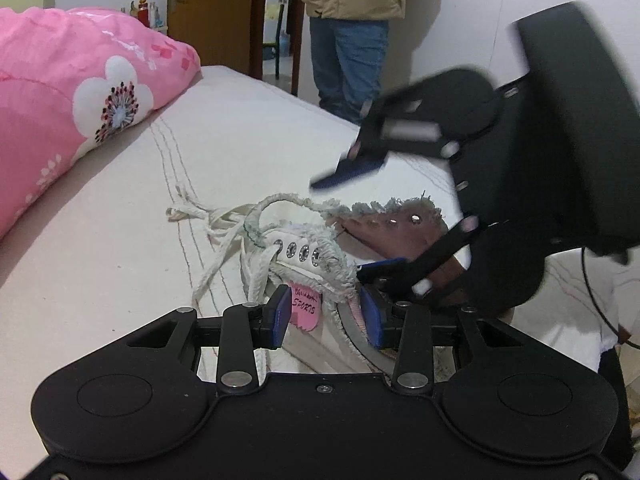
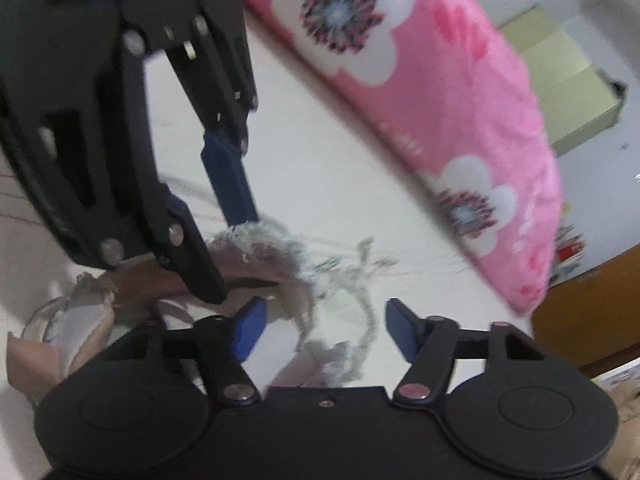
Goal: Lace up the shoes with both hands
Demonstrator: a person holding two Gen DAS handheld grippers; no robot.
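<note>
On the bed (image 1: 120, 220), both tools straddle the shoe (image 1: 320, 256).

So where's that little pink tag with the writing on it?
In the left wrist view, the pink tag sits low in the middle, on the frayed shoe, between the blue pads of the left tongs, just below the white eyelet strip.

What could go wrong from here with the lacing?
1. Left claw straddles the shoe tongue and frayed edge; closing may pinch fabric rather than the lace.
2. Right claw is open with nothing pinched, over loose lace; the blur suggests a shaky approach that could miss.
3. The claws sit close over the shoe and could collide.
</note>
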